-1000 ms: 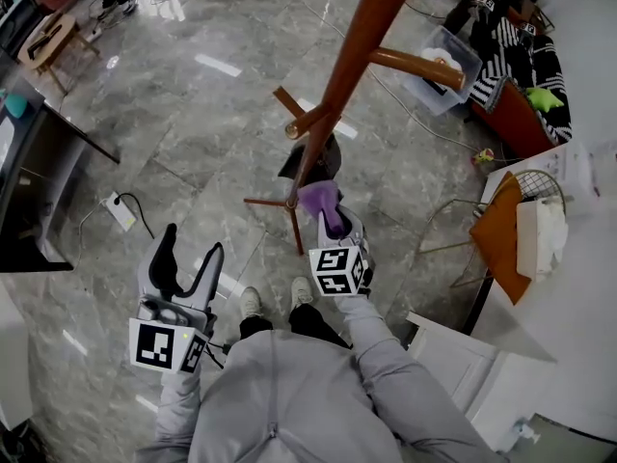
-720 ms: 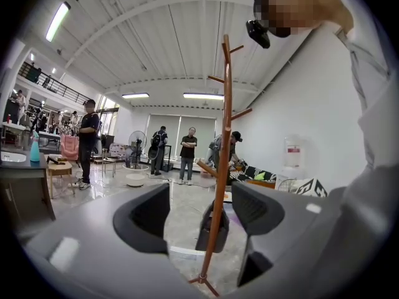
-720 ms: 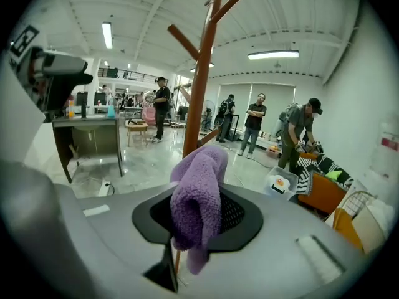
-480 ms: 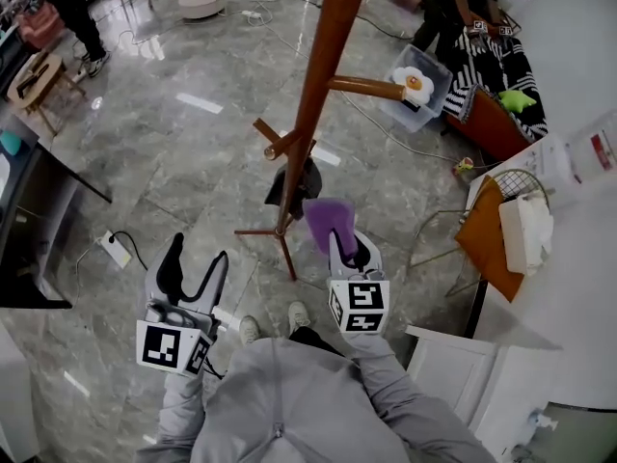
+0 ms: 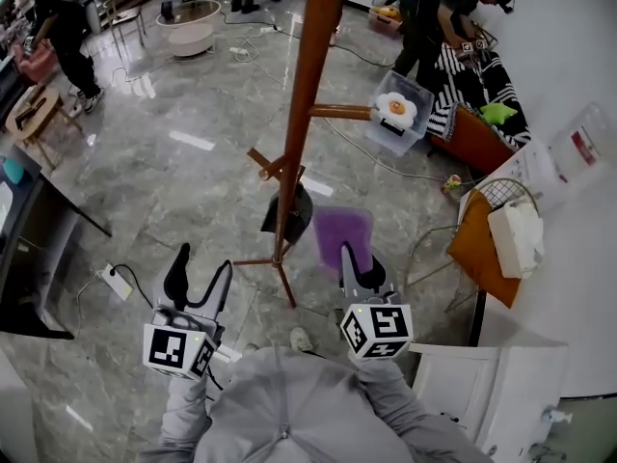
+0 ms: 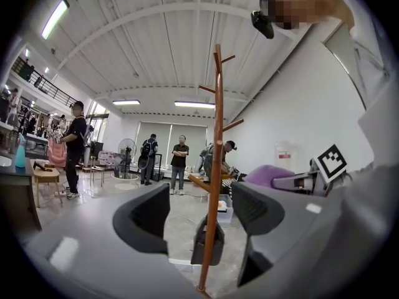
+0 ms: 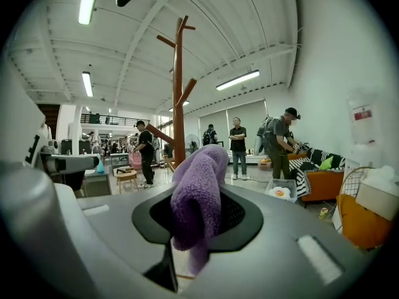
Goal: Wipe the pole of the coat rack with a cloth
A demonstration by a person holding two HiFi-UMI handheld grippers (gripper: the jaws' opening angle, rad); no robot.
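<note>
The cloth has drawn back from the pole and dark bag.

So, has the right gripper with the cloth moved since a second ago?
Yes. The right gripper, shut on the purple cloth, has pulled away rightward from the pole; the cloth lay against it before, now a gap shows.

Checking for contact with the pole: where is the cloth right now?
In the head view the cloth sits right of centre, clamped in the right gripper, just right of the pole with a gap showing between them.
</note>
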